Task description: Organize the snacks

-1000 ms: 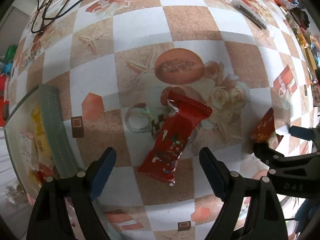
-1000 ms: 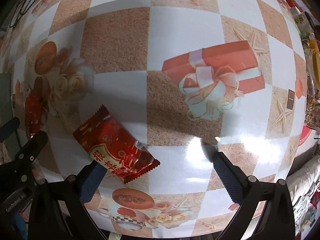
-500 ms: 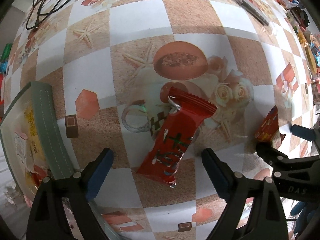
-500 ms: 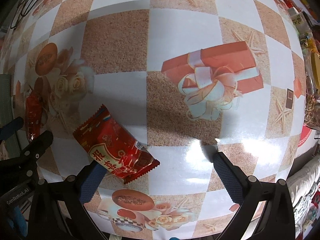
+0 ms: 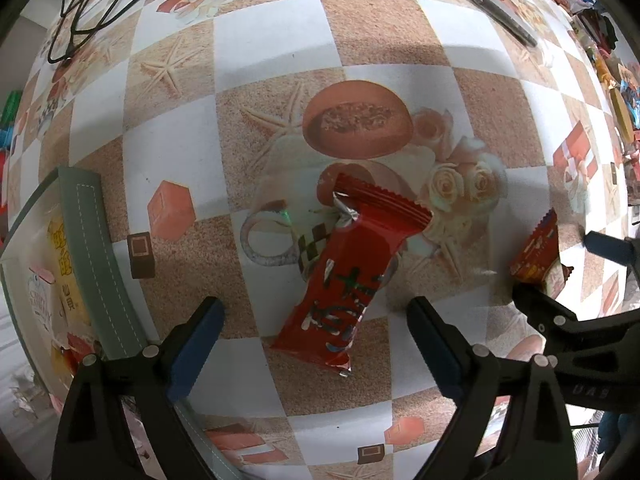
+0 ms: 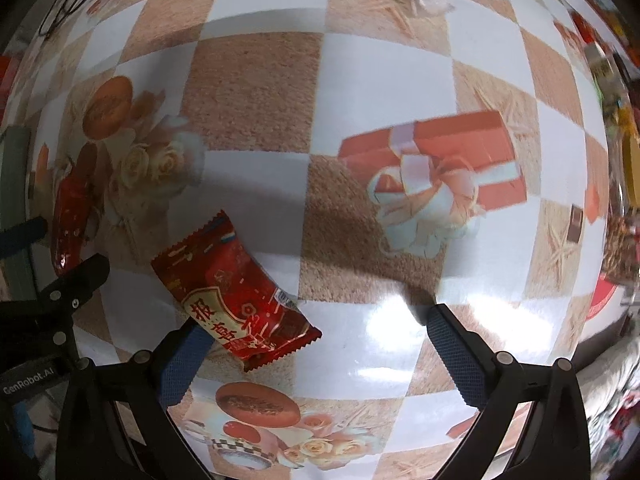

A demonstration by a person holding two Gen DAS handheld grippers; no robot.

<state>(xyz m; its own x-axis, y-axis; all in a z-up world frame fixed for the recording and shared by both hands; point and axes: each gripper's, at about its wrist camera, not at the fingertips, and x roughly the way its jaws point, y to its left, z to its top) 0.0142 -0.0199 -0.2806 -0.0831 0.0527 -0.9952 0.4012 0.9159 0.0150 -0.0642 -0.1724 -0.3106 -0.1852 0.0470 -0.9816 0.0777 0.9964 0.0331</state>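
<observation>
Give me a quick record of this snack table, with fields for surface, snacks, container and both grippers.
surface: checkered tablecloth
long red packet: flat on the cloth, between the open jaws of the left gripper, untouched; jaws have just been opening
small red packet: flat, at the left finger of the right gripper, whose jaws are open
green tray: at left, holds packets

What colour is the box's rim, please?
Pale green rim with white stitching, clearest in the left wrist view.
</observation>
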